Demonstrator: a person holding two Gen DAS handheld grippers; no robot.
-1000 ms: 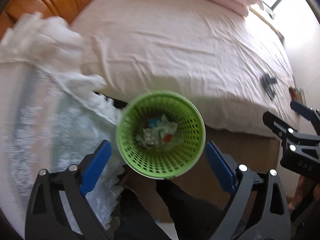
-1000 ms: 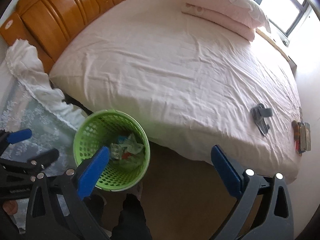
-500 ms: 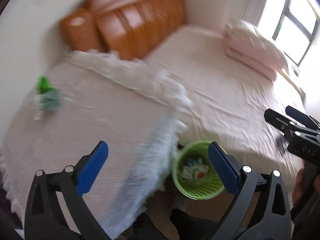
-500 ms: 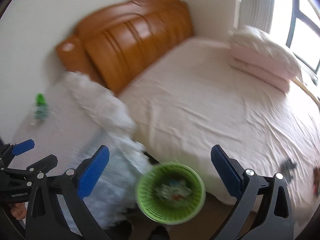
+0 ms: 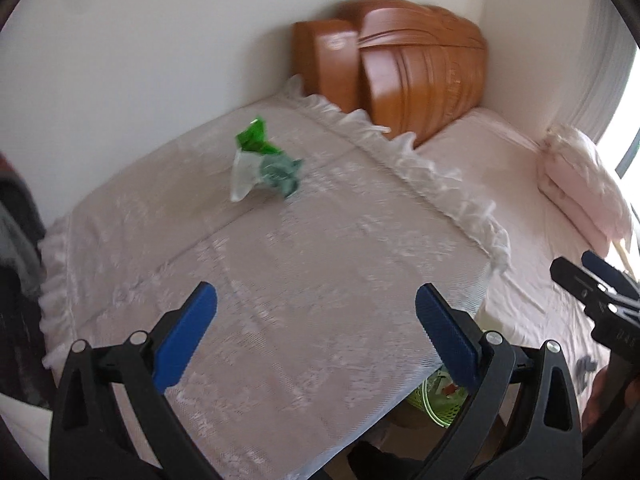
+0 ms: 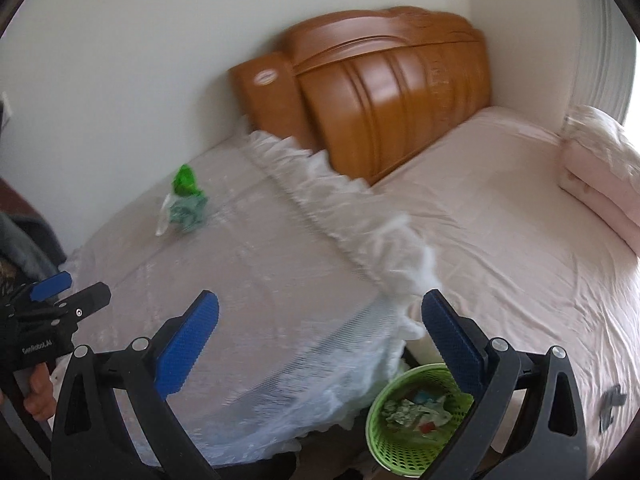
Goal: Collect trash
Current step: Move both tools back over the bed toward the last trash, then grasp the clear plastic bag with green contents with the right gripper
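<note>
A crumpled green and clear wrapper point(image 5: 266, 164) lies on a table covered with a white lace cloth point(image 5: 280, 280), toward its far side; it also shows in the right wrist view point(image 6: 184, 204). My left gripper point(image 5: 316, 320) is open and empty, above the near part of the cloth. My right gripper point(image 6: 320, 324) is open and empty, over the cloth's right edge. A green mesh basket point(image 6: 416, 424) holding several scraps stands on the floor between table and bed; only a sliver of the basket point(image 5: 436, 400) shows in the left wrist view.
A bed with a pink sheet point(image 6: 520, 240) and an orange wooden headboard point(image 6: 384, 96) stands to the right, with folded pink pillows point(image 6: 600, 172) at its far side. A dark small object point(image 6: 610, 404) lies on the sheet. A white wall is behind the table.
Both grippers have swung up and left, from looking down at the basket to facing the cloth-covered table. The green wrapper has come into view. Both stay open and empty.
</note>
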